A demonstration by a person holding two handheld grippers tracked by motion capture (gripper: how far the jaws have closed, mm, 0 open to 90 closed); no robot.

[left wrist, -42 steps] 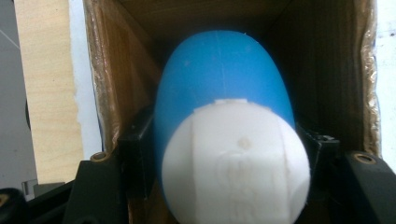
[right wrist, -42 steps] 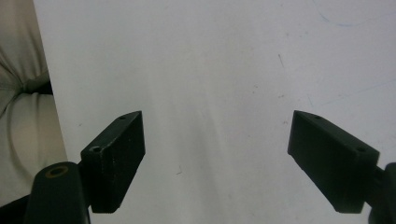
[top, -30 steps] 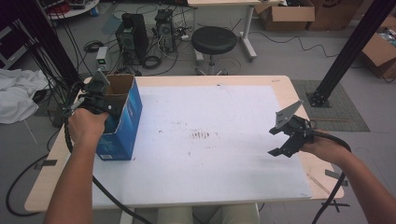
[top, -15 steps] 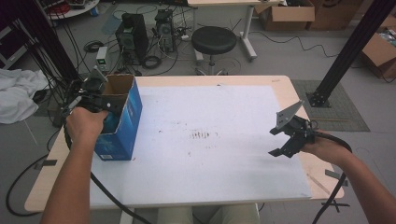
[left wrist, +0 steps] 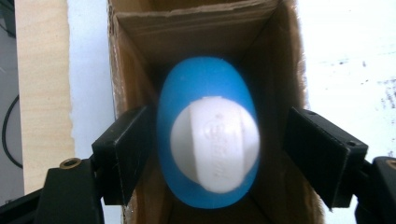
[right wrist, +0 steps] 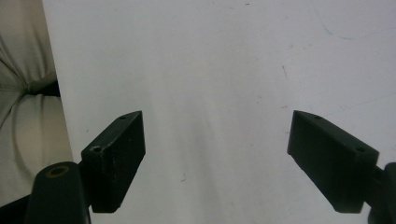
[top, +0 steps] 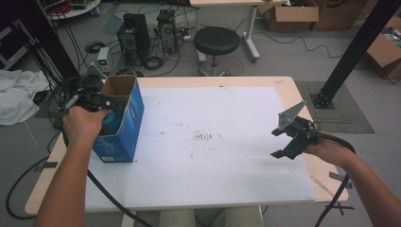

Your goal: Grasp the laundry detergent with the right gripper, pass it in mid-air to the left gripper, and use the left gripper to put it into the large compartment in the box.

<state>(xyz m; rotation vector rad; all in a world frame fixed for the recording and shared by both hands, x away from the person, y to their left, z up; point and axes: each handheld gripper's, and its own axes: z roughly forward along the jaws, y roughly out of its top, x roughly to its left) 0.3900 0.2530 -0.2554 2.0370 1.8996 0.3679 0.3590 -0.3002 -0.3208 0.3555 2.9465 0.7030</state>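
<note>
A person at a white-topped worktop [top: 227, 156] lowers the left gripper [left wrist: 219, 154] into an open blue carton [top: 124, 124] standing upright near the worktop's left edge, its fingers [left wrist: 123, 154] spread to either side of a blue bottle [left wrist: 205, 135] with a white cap [left wrist: 214, 144] that sits inside the carton, cap facing up toward the opening. The left-hand finger looks close against the bottle's side, while a plain gap shows between the bottle and the other finger, so the bottle is straddled but not yet clamped. The step in hand appears to be getting a hold on the bottle within the carton: it would go best with the fingers kept inside the cardboard walls, centred on the bottle's body below the cap, and closed evenly so the smooth, rounded plastic does not twist or slip. Steadying the carton may help, since it looks light and could tip. Well to the right of the carton, the right gripper [top: 288, 137] hovers over bare worktop, its fingers [right wrist: 116, 158] wide apart and holding nothing. Count: one carton, one bottle, one cap, two grippers.
</note>
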